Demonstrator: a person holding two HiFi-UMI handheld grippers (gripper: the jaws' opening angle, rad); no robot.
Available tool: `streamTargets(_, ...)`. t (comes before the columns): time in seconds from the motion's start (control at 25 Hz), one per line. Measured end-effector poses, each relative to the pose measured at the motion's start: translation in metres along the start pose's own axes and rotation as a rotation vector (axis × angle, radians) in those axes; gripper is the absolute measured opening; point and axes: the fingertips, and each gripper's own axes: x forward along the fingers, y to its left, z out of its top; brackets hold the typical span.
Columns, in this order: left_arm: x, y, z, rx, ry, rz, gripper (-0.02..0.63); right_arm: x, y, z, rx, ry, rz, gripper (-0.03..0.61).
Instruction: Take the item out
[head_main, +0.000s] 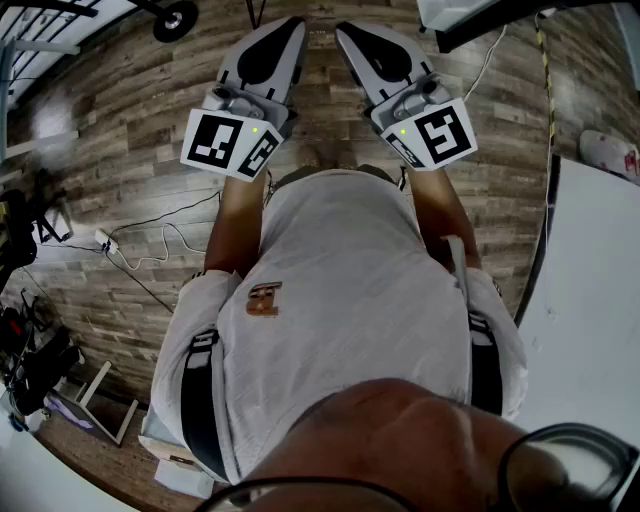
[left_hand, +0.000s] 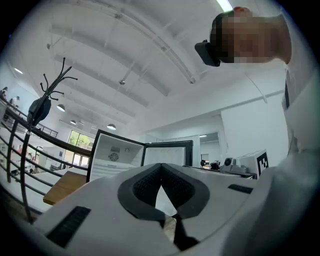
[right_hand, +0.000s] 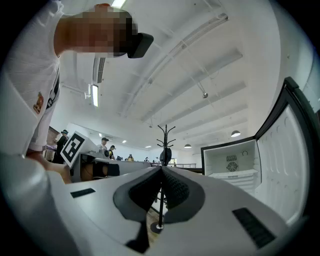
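Both grippers are held out in front of the person's chest over a wooden floor. My left gripper (head_main: 296, 24) is shut with nothing between its pads, and the left gripper view shows its tip (left_hand: 161, 165) closed. My right gripper (head_main: 341, 30) beside it is also shut and empty, its tip (right_hand: 161, 168) closed. An open white fridge (left_hand: 117, 160) stands across the room; in the right gripper view its cabinet (right_hand: 232, 165) and open door (right_hand: 295, 150) show at the right. No item is visible inside it from here.
A black coat rack (right_hand: 164, 150) stands ahead, also seen as the coat rack (left_hand: 42, 107) at the left. A cable with a power strip (head_main: 105, 240) lies on the floor. A white table (head_main: 590, 330) is at the right. People (right_hand: 105, 145) stand at desks far off.
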Motion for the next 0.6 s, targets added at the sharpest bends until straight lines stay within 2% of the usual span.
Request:
streamTargets(0.16, 0.004, 0.001, -0.006, -0.004, -0.003, 0.001, 0.018, -0.002, -0.005, -0.002, 0.003, -0.011, 0.000, 0.034)
streamTargets(0.48, 0.002, 0.039, 0.003, -0.016, -0.017, -0.005, 0.018, 0.034, -0.006, -0.006, 0.008, -0.004, -0.014, 0.034)
streamTargets(0.6, 0.006, 0.044, -0.005, -0.014, -0.024, -0.008, 0.018, 0.037, -0.009, -0.017, 0.015, -0.003, -0.017, 0.034)
